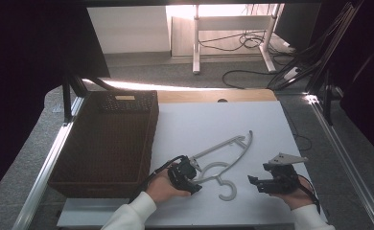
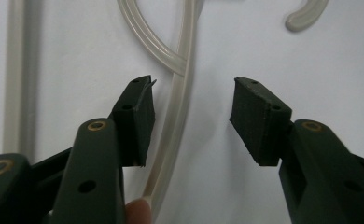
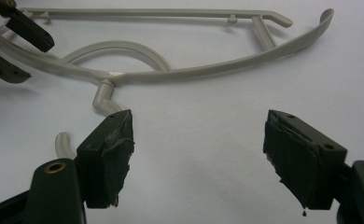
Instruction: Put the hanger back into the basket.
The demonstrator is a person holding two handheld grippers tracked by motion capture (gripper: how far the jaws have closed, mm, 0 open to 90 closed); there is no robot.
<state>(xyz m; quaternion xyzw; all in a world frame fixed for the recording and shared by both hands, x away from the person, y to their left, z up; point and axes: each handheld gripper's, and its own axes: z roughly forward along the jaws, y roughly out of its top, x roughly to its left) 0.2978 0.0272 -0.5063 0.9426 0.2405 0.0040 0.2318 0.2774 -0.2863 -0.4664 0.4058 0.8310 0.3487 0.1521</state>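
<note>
While the pale grey plastic coat hanger (image 1: 226, 158) lies flat on the white desk (image 1: 209, 124) just right of the dark woven basket (image 1: 108, 141), the left gripper (image 2: 192, 119) straddles its arm with jaws spread, probably to grip it; the right gripper (image 3: 196, 156) waits nearby, jaws spread, empty.

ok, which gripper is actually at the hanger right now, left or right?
The left gripper: its open jaws straddle an arm of the grey hanger. The right gripper, also open, sits apart over bare white tabletop.
</note>
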